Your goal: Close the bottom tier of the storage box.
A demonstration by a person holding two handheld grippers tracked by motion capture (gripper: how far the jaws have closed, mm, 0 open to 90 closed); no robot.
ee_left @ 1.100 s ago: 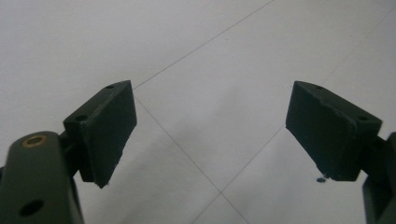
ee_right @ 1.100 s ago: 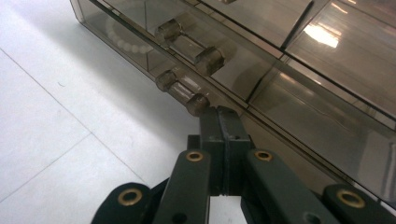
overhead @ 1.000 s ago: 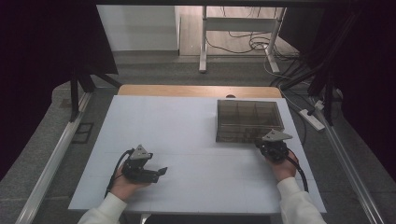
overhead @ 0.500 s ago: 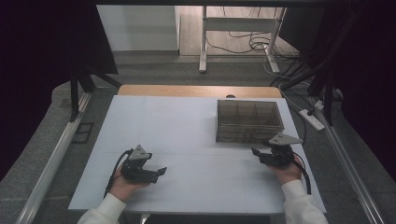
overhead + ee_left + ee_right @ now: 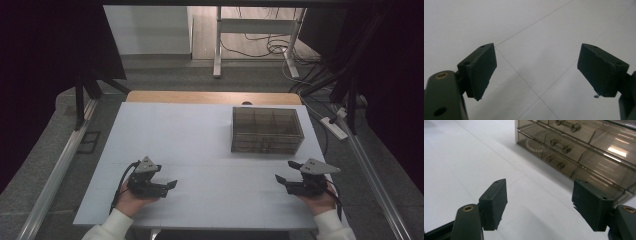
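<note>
Wide bare white table, tabletop running out to a wooden strip at the far edge and to metal rails along both sides. Plenty of open surface between the 2 grippers and across the whole left half.

Left gripper low near the front edge, left of centre, well apart from everything; jaws spread wide over bare tabletop in the left gripper view, nothing between the pads.

Right gripper near the front right corner, close to the table's right edge, tips pointing toward the middle. Jaws just been opening, now standing apart with only white surface between them.

Smoky translucent drawer box on the right half toward the far side, a clear gap of table between it and the right gripper. Seen closer in the right gripper view: brown-tinted plastic, several small drawers in rows, each with a dumbbell-shaped knob, all pushed shut. Pale beaded string faintly visible through 1 lower drawer front. Glare on the right-hand drawer faces.
</note>
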